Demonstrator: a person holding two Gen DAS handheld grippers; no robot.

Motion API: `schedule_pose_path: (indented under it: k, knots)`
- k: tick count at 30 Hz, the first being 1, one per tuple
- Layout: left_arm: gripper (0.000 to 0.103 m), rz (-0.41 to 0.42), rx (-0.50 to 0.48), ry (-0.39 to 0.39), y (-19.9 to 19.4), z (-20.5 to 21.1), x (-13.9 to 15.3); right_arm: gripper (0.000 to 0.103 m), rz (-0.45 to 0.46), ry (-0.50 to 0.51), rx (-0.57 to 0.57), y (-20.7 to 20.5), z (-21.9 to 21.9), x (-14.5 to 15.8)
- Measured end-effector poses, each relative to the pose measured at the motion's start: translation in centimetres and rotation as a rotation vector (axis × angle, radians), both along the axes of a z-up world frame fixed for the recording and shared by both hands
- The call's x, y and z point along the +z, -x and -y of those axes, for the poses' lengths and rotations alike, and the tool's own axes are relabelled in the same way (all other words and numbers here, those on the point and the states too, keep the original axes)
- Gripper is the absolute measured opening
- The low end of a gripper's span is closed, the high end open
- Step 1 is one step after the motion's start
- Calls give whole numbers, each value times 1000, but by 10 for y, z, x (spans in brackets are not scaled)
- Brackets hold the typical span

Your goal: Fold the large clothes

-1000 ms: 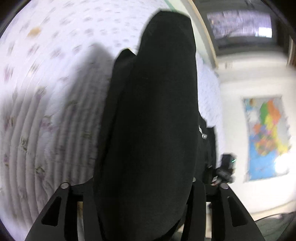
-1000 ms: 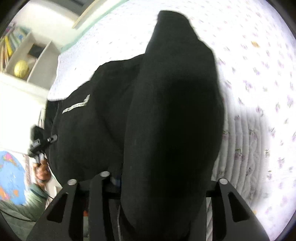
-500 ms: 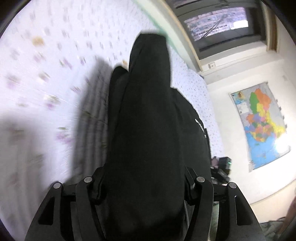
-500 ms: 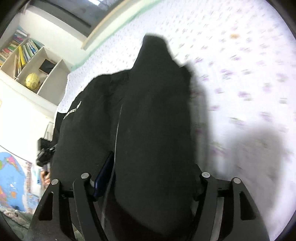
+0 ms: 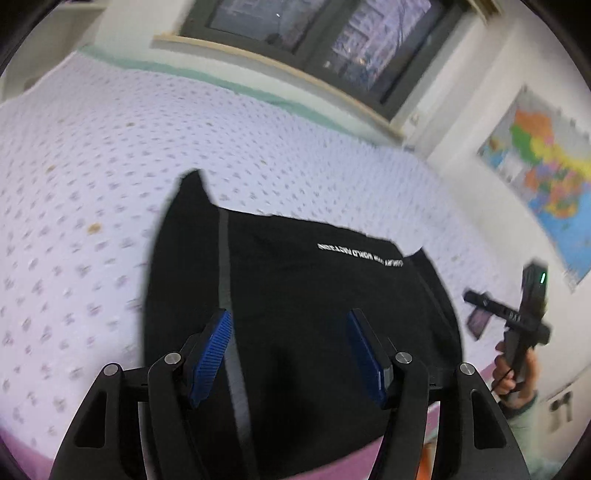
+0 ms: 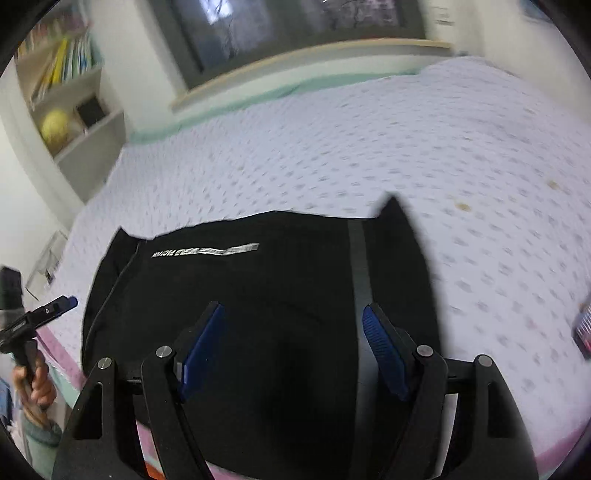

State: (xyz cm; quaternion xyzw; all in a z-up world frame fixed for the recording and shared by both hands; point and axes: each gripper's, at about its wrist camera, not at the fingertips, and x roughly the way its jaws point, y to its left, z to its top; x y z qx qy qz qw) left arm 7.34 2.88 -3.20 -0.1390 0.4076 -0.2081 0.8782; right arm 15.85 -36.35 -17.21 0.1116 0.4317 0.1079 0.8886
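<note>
A black garment (image 5: 317,302) with a white line of lettering (image 5: 360,253) and a grey stripe lies folded flat near the front edge of the bed. My left gripper (image 5: 288,325) hovers above its near part, open, blue pads (image 5: 210,350) bare, nothing between them. In the right wrist view the same garment (image 6: 258,295) spreads below my right gripper (image 6: 293,317), which is also open and empty. Each view catches the other gripper off to the side in a hand: the right one (image 5: 517,321), the left one (image 6: 37,321).
The bed has a white quilt with small flowers (image 5: 110,166) and a pink edge. A window (image 5: 314,33) runs behind it. A map (image 5: 546,177) hangs on the right wall. Shelves with books and a yellow ball (image 6: 55,125) stand left. A dark object (image 6: 583,328) lies at the quilt's right edge.
Both grippers had black cloth between their fingers; now they have let go, opened wide and lifted back. The garment lies flat on the bed.
</note>
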Motion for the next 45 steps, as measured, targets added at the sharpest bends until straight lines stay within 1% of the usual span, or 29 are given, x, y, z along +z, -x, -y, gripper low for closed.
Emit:
schedule_pose_path:
  k: [1,2,4,5,6,8,10,12,15,17,19,21,22,24,25,26,27,30,32,33,34,35,36,37,38,39,41,43,45]
  knots:
    - [66,-9,-7,-22,-1,-2,-7,80,-27,-6,22,-15,-15,-7]
    - [66,-24,-4,-59,-14,6,-10,80,-51,-4,34,-18,-18,-21]
    - [66,-107,11,-102,-43,16,-39,74,-134,42,37,-51,-37,-49]
    - [66,-178,26,-100,-60,17,-59,74,-191,88,30,-66,-44,-68]
    - [66,-205,39,-79,-70,15,-71,74,-210,109,27,-74,-47,-79]
    - [66,-222,47,-89,-81,15,-78,74,-243,119,20,-86,-50,-93]
    - [66,-230,43,-101,-85,16,-75,74,-254,122,16,-88,-50,-92]
    - [66,-203,26,-104,-80,16,-65,70,-240,99,15,-80,-44,-80]
    - [66,-117,-21,-42,-50,9,-33,67,-165,58,50,-48,-37,-46]
    - [66,-57,-31,-54,-25,4,-15,67,-85,59,72,-12,-33,-21]
    - [67,-11,-24,-77,1,-1,-6,67,-41,99,75,24,-31,-7]
    - [74,-25,-26,-65,14,-2,-11,67,-62,106,66,48,-29,-14]
    - [74,-53,-36,-57,17,0,-21,67,-82,107,63,48,-30,-22]
    - [74,-126,-27,-87,11,7,-51,67,-170,159,46,49,-35,-59]
    - [74,-149,-18,-96,9,10,-69,67,-177,155,41,44,-42,-69]
    - [74,-134,-10,-112,9,14,-73,67,-175,149,32,44,-43,-78]
    - [74,-105,-5,-148,10,19,-75,67,-167,152,23,42,-45,-78]
    - [74,-45,22,-201,21,26,-57,67,-132,164,-3,50,-47,-68]
    - [74,24,26,-237,33,28,-36,67,-130,157,-16,55,-45,-57]
    - [74,75,47,-272,42,29,-23,67,-112,149,-21,61,-45,-46]
    - [74,146,72,-320,54,31,-4,67,-71,140,-21,69,-46,-32]
    - [74,193,86,-344,63,33,10,68,-31,144,-23,75,-48,-15]
    - [76,252,118,-371,74,34,29,72,41,177,-29,86,-55,10]
    - [81,314,162,-397,85,35,50,77,91,204,-35,93,-61,26]
    - [83,355,186,-400,94,34,65,86,152,230,-43,102,-67,46]
    - [84,396,202,-387,102,33,80,91,194,241,-49,107,-71,63]
    - [85,443,217,-348,112,29,111,92,271,262,-64,113,-86,95]
    - [88,456,219,-327,122,28,129,92,324,301,-85,125,-97,117]
    - [88,458,218,-326,128,26,138,92,357,321,-120,133,-100,131]
